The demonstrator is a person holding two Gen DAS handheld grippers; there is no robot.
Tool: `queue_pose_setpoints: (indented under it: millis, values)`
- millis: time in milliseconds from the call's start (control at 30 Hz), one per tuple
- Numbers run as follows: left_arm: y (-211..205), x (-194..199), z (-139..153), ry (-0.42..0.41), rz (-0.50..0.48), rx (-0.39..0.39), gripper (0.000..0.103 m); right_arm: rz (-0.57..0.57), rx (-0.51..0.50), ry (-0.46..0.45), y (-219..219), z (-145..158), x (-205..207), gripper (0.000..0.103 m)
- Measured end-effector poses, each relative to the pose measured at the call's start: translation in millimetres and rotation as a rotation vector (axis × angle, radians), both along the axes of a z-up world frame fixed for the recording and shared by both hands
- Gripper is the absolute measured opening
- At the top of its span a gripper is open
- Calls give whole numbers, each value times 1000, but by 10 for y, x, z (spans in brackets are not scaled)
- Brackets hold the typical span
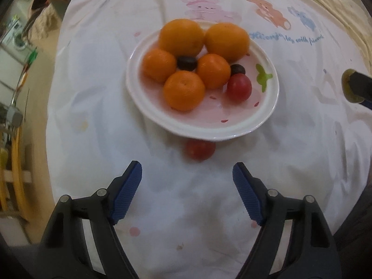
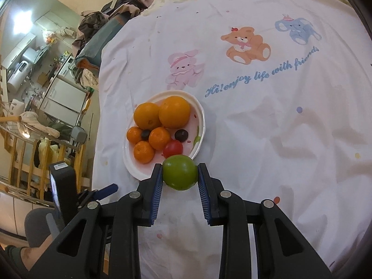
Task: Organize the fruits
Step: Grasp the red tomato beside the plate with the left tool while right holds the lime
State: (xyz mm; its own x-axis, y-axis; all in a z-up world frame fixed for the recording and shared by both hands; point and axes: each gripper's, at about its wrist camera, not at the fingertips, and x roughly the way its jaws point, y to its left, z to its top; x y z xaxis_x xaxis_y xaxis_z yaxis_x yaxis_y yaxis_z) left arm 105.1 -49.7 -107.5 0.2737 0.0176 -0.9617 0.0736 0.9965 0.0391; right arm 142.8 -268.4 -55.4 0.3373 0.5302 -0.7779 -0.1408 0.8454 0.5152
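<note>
Wide left gripper (image 1: 187, 171) nears a small soft tomato (image 1: 200, 150), lower centre; pinch gently. Right gripper (image 2: 179, 174) clamps a lime (image 2: 179, 172).

The plate (image 1: 251, 125) looks like glossy glazed ceramic. The bedsheet (image 2: 267, 139) is matt, wrinkled printed cloth. The gripper pads (image 1: 126, 193) are ribbed blue rubber on black matt plastic.
</note>
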Motion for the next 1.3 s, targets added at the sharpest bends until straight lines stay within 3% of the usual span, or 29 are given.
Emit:
queue_pose_setpoints:
  millis: [167,300,433,500,567,1000,1300]
  values:
    - [-44,119,-105,11,-10,16,70,0,2,-8,-13,26,1,31]
    - [-34,222,-149,11,-2,17,54,7,-8,-9,13,17,12,31]
    - [-51,279,-194,24,-6,1,47,12,-15,-12,26,19,7,31]
    - [-60,275,-188,30,-11,-26,33,11,-21,-12,29,15,9,31]
    - [-78,276,-186,39,-21,-49,26,11,-26,-12,32,12,10,31]
    - [35,20,-76,68,28,-59,26,7,-41,-19,32,14,19,31]
    - [198,-126,303,25,72,-115,26,5,-37,-34,26,63,0,31]
